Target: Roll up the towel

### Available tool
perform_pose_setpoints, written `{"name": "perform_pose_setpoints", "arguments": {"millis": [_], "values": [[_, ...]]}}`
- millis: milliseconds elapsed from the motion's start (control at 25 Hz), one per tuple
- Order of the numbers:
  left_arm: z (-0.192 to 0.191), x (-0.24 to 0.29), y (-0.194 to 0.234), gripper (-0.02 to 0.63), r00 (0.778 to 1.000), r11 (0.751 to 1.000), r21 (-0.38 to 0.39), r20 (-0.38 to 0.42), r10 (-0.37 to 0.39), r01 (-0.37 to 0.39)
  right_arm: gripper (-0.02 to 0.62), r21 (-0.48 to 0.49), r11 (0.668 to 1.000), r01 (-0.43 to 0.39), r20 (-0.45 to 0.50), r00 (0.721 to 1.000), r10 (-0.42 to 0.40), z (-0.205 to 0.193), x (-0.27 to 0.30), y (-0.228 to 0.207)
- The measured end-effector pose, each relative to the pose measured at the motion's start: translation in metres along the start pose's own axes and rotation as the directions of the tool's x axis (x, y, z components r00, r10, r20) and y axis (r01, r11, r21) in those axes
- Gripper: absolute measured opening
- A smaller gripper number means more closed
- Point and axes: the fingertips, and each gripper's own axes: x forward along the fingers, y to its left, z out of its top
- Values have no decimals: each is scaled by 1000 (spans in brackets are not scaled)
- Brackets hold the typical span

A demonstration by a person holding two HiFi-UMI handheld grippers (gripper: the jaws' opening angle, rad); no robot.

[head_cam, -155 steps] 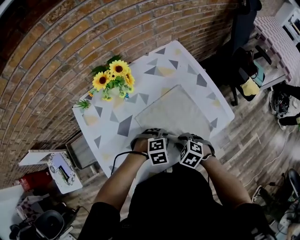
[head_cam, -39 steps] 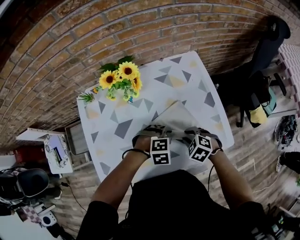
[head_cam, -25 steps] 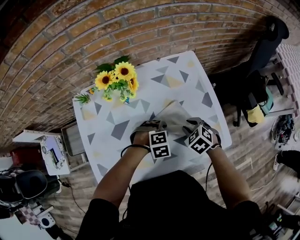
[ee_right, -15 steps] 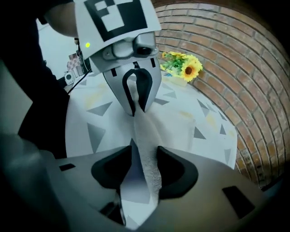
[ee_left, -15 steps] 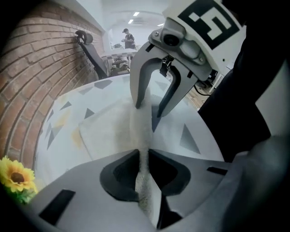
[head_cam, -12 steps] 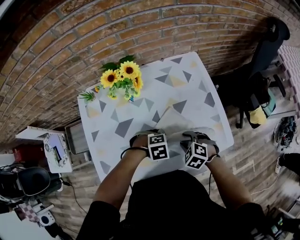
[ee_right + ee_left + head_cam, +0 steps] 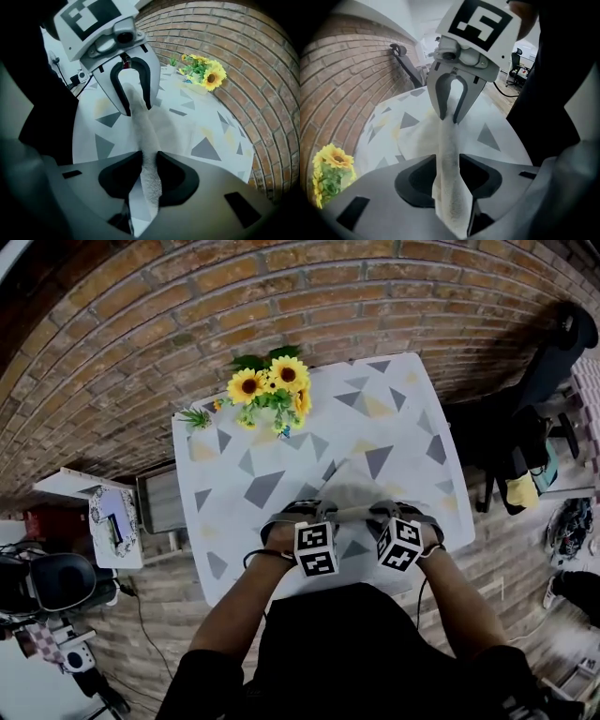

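The left tool (image 7: pixel 449 161) is clamping its jaws on one end of a roll formed in the pale grey terry-cloth towel (image 7: pixel 353 491). Those jaws have just been opening somewhat, yet the cloth is filling the gap between them. The right tool (image 7: pixel 149 159) is gripping the other end of the same roll, its jaws having just been closing onto it. In the head view the roll is running from 9 to 3 o'clock between the two tools, near the 6 o'clock edge of the white bench (image 7: pixel 230 521) patterned with grey and yellow triangles. Beyond it, toward 12 o'clock, a short flat stretch of towel is lying unrolled on the bench. So the rolling is looking well under way, perhaps past halfway, with that flat remainder left to wind in. A bunch of yellow sunflowers (image 7: pixel 272 388) is standing at the bench's 11 o'clock corner, well apart from the cloth, against the curved red brick wall (image 7: pixel 187 306).
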Motion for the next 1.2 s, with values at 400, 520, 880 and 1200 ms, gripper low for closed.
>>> {"name": "perform_pose_setpoints", "arguments": {"millis": [400, 520, 880, 1200], "values": [[18, 6, 9, 159, 995, 993, 67, 47, 93, -96, 117, 123, 992, -24, -13, 1000, 26, 9, 4, -42], [14, 12, 17, 158, 995, 994, 52, 32, 90, -92, 117, 122, 992, -4, -22, 1000, 6, 13, 8, -54], [6, 21, 41, 147, 998, 999, -17, 26, 51, -50, 140, 100, 995, 17, 53, 998, -22, 33, -8, -52], [1, 17, 63, 149, 994, 994, -25, 12, 106, -106, 166, -3, 1000, 31, 5, 1000, -31, 25, 7, -39]]}}
